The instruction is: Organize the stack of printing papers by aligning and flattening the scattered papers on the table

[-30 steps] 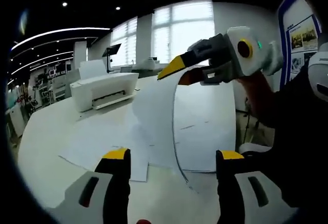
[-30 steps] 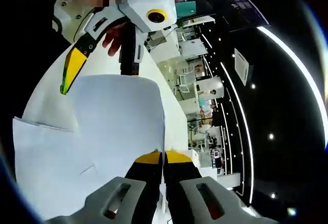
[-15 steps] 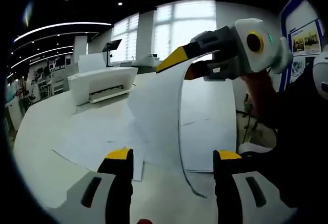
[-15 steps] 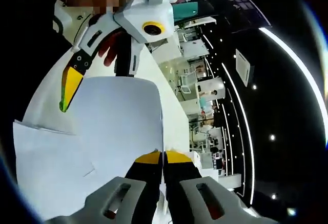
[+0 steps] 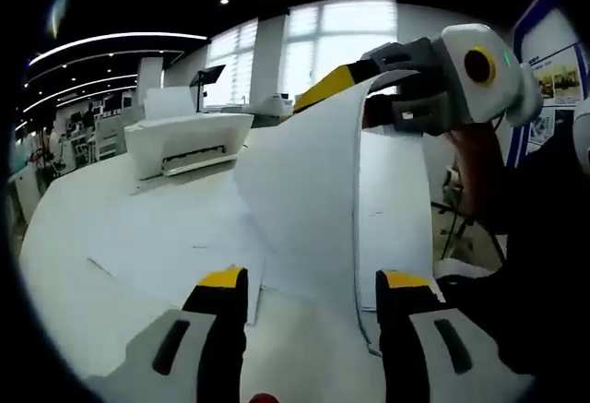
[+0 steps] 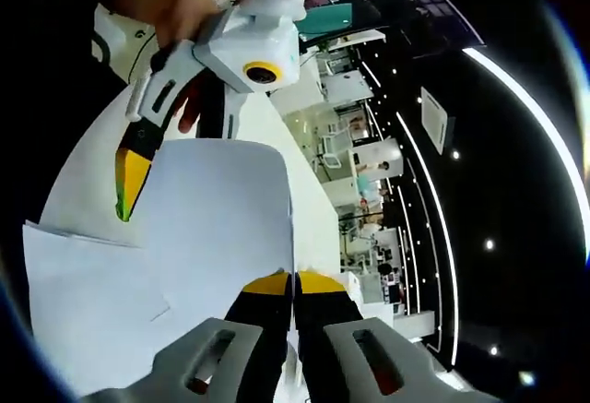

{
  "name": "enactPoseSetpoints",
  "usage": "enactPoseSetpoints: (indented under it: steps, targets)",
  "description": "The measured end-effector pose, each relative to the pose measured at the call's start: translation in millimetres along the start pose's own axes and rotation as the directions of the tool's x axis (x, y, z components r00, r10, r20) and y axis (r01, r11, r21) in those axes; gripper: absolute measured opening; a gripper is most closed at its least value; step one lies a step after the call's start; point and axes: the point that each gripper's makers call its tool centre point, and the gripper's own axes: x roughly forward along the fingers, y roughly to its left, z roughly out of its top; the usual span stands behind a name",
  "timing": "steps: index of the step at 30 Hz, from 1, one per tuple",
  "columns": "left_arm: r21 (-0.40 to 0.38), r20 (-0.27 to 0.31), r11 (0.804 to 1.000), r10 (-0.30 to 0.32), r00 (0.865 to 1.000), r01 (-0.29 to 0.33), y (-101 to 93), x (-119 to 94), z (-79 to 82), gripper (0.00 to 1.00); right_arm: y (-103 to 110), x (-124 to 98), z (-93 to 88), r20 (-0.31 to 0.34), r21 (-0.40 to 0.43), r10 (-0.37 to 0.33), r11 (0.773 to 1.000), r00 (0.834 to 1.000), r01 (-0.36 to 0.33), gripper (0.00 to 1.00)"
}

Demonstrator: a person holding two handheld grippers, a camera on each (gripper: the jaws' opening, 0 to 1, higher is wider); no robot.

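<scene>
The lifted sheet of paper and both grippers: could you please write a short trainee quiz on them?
1. True or false: the right gripper is shut on the lifted sheet.
2. The left gripper is: A open, B shut on a sheet.
3. What white machine stands on the table beyond the scattered papers?

Key: 1 true. 2 A. 3 a printer.
</scene>
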Motion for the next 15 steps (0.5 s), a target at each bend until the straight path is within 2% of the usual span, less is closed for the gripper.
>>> enactPoseSetpoints:
  steps: [6, 15]
  targets:
    - [-0.013, 0.006, 1.0, 0.01, 1.0, -0.01, 3.2, 2.0, 2.5, 0.51, 1.5, -0.4, 3.0, 0.006, -0.005, 0.004, 1.0, 1.0, -0.004, 0.0]
    - [-0.039, -0.015, 0.999, -0.005, 1.0, 0.005, 1.8, 5.7, -2.8, 0.38, 1.6, -2.3, 2.0, 0.003, -0.006, 0.004, 1.0, 1.0, -0.004, 0.0]
